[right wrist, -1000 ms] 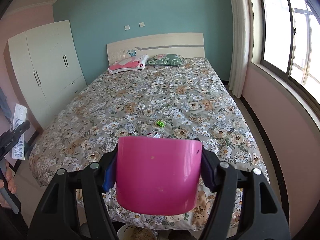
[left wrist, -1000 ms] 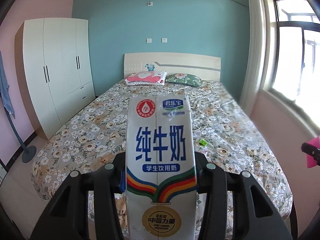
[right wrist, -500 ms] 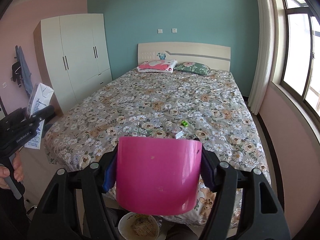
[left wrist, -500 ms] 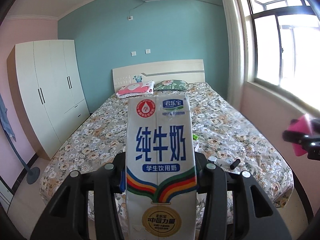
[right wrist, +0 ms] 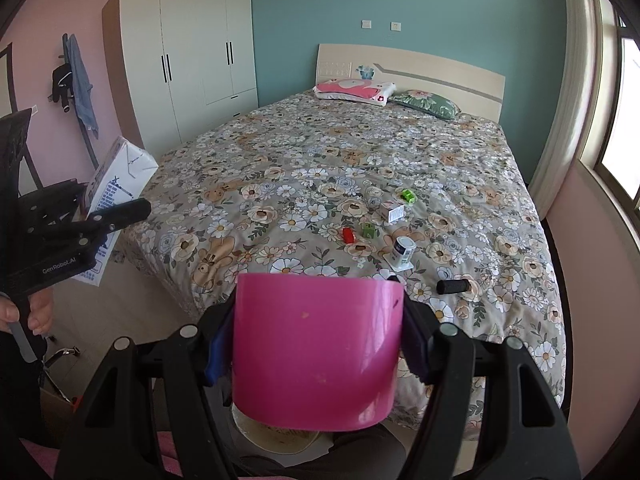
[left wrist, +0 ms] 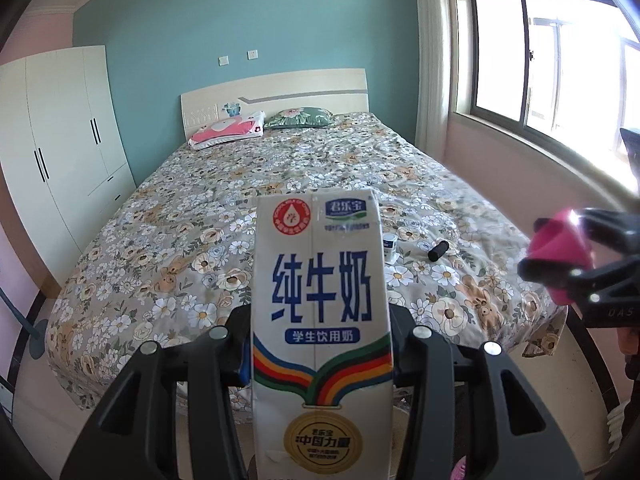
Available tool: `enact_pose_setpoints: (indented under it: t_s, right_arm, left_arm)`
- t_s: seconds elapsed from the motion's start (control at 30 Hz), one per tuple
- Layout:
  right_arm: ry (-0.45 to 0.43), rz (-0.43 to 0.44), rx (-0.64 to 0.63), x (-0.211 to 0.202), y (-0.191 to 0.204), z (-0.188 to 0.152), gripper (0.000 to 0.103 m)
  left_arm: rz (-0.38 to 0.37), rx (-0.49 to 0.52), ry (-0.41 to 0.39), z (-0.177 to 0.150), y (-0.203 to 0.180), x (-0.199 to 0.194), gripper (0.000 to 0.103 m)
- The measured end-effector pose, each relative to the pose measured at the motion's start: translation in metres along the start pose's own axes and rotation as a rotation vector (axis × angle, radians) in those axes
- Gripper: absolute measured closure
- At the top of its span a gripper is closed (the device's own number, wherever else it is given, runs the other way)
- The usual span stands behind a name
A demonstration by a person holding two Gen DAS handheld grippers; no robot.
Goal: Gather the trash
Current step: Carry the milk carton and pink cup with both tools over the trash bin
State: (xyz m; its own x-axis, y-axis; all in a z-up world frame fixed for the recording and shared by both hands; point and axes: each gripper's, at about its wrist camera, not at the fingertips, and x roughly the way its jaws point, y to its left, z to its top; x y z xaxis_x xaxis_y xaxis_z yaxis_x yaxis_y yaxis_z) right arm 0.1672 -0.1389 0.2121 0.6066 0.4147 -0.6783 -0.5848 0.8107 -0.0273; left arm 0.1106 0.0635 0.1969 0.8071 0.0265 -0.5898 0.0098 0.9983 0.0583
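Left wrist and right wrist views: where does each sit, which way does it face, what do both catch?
Left wrist: on the left hand-held gripper, at the bed's foot, facing the headboard; white milk carton clamped, right hand-held gripper at its right edge.
Right wrist: on the right hand-held gripper, facing the bed diagonally; pink plastic cup clamped, person's hand visible.
Shared: flowered bed, black cylinder.

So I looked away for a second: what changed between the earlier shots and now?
Both grippers pulled back from the bed and turned, so more of its near end and the small litter on it shows. Nothing was grabbed or released: left gripper still clamps the milk carton, right gripper the pink cup.
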Motion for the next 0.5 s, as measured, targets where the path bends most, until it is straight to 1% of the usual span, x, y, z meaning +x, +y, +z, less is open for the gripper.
enact_pose_setpoints:
  t_s: [0.17, 0.3, 0.5]
  right_arm:
    - [0.047, 0.000, -0.035, 0.029, 0.012, -0.028, 0.035]
    - [0.092, 0.012, -0.051, 0.049, 0.018, -0.050, 0.035]
    - [0.169, 0.036, -0.056, 0.080, 0.023, -0.082, 0.035]
  left_arm:
    - [-0.016, 0.001, 0.044, -0.026, 0.000, 0.019, 0.054]
    - [-0.044, 0.000, 0.111, -0.051, -0.005, 0.042, 0.054]
    - [-0.084, -0.032, 0.197, -0.088, -0.006, 0.076, 0.054]
